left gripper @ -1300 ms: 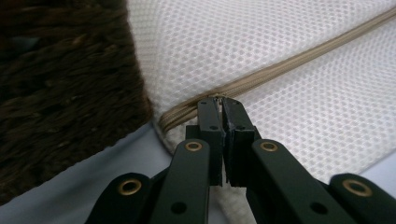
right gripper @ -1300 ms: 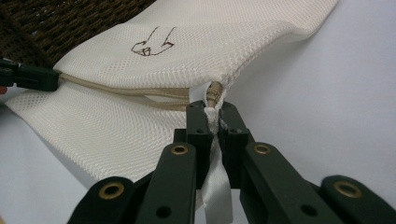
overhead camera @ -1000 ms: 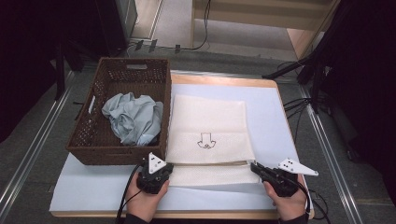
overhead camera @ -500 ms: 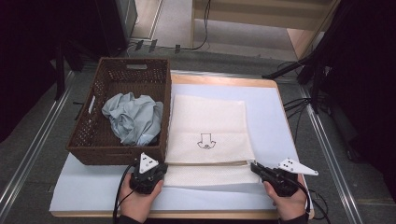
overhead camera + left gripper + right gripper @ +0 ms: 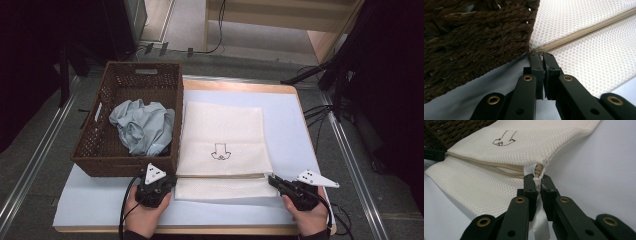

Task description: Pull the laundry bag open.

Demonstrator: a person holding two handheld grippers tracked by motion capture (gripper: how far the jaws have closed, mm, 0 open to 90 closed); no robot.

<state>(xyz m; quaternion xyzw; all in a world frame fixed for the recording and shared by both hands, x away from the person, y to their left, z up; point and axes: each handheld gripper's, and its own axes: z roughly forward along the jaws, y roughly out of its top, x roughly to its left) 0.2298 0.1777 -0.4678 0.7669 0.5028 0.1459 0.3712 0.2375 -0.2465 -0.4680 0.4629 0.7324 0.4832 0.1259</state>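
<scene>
A white mesh bag [image 5: 222,140] with a small black drawing lies flat on the table, its tan zipper [image 5: 220,176] running across near the front edge. My left gripper [image 5: 173,179] is shut on the zipper pull at the bag's left end, right beside the basket corner; the left gripper view has the jaws [image 5: 541,55] pinched on the metal pull. My right gripper [image 5: 273,179] is shut on the white ribbon tab [image 5: 540,225] at the zipper's right end, jaws [image 5: 537,179] closed just below the zipper stop. Near that end the two zipper sides [image 5: 499,166] lie slightly apart.
A dark brown wicker basket [image 5: 125,165] stands at the left, touching the bag's left edge, with a crumpled grey-blue cloth [image 5: 142,125] inside. The pale blue mat [image 5: 290,130] covers the wooden table. Cables and metal rails run along both sides.
My left gripper has shifted slightly to the left along the bag's front edge, still shut on the zipper pull. The right gripper has stayed put.
</scene>
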